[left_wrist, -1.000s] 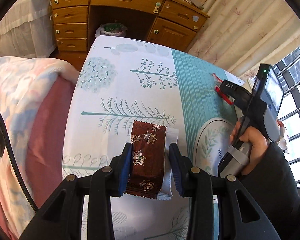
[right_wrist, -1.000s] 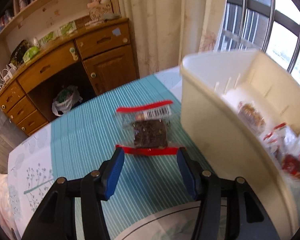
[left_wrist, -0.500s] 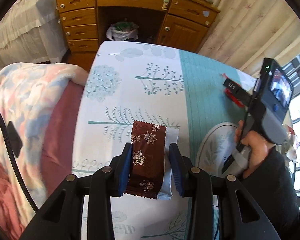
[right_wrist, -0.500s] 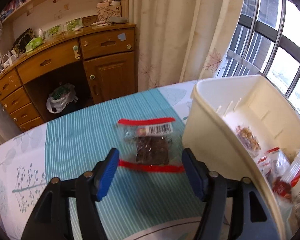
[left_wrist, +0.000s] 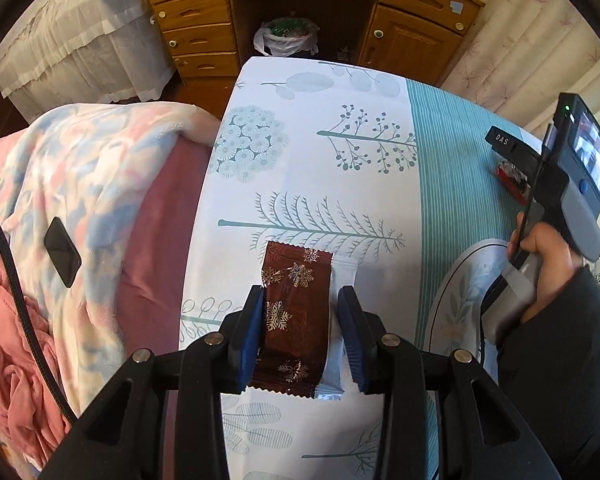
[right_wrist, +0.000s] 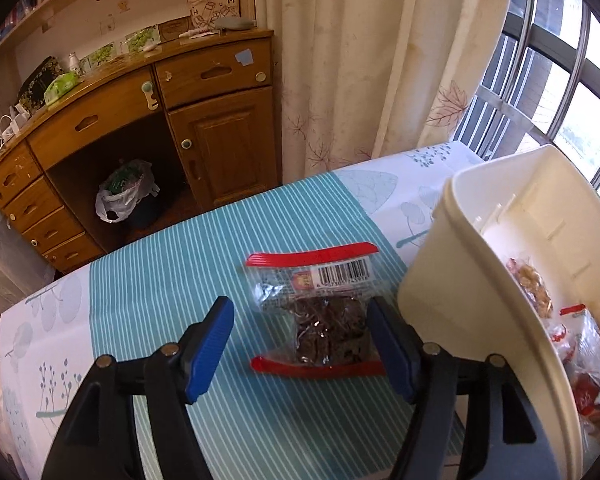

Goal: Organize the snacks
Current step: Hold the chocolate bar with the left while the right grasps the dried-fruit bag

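Left gripper (left_wrist: 302,330): jaws partly spread around a dark brown snack packet (left_wrist: 294,320) printed with metallic snowflakes; the left blue pad touches the packet's edge, while the right pad stands just clear of a white wrapper (left_wrist: 338,344) lying under or just beside the brown packet on its right. No firm pinch is evident, and no lettering on the brown packet can be read. Both wrappers lie flat on the tablecloth (left_wrist: 312,160), which carries a pale tree and leaf print ahead of this gripper and a teal striped band to its right. Right gripper (right_wrist: 300,350): jaws spread wide over a clear snack pouch (right_wrist: 322,312) with red strips at its near and far ends and dark contents; the pouch sits nearer the right pad, contact uncertain, with a clear gap to the left pad. A barcode label is visible at the pouch's far end; its digits and a small red and yellow logo are too small to read. Immediately right of this gripper stands a cream plastic bin (right_wrist: 452,280) holding several packaged snacks. In the left wrist view, the right device shows the letters "DAS" on its black body. Beyond the table ahead stands a wooden desk (right_wrist: 204,92).
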Action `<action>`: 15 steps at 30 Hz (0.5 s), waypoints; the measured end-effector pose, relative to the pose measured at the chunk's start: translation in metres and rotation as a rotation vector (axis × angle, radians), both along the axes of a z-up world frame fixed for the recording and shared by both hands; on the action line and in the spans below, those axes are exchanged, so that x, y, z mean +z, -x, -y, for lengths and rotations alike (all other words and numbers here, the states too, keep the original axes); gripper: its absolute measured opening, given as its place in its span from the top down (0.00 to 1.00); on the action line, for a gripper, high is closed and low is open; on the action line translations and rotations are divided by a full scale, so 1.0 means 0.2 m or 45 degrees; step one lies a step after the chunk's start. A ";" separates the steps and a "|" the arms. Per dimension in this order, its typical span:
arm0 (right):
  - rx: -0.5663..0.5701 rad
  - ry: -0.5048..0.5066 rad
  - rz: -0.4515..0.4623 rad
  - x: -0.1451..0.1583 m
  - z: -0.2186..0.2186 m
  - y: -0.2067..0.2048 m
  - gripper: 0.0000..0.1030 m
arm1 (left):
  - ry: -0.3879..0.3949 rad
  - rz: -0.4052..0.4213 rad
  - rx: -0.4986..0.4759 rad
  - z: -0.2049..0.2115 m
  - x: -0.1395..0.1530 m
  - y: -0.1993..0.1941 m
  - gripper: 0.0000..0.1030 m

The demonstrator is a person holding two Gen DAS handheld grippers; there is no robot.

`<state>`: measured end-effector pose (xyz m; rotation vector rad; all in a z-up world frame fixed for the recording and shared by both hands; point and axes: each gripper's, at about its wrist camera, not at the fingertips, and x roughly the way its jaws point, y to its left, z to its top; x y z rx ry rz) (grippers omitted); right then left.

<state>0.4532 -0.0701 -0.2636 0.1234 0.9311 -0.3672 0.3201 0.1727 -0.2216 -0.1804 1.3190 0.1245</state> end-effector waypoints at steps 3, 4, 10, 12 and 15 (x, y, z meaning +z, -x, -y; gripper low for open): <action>0.000 0.023 -0.010 0.00 0.02 -0.02 0.48 | 0.004 0.001 0.007 0.00 0.00 0.00 0.65; 0.001 0.011 -0.007 0.00 0.02 -0.02 0.48 | 0.003 -0.001 0.007 0.00 0.00 0.00 0.65; 0.050 0.045 -0.049 0.00 0.02 -0.02 0.55 | 0.015 0.000 0.018 -0.01 0.03 0.03 0.65; 0.069 0.044 -0.059 0.01 0.02 -0.02 0.56 | 0.016 0.004 0.016 -0.01 0.05 0.04 0.65; 0.083 0.026 -0.089 0.01 0.02 -0.01 0.57 | 0.018 0.010 0.013 -0.01 0.09 0.06 0.65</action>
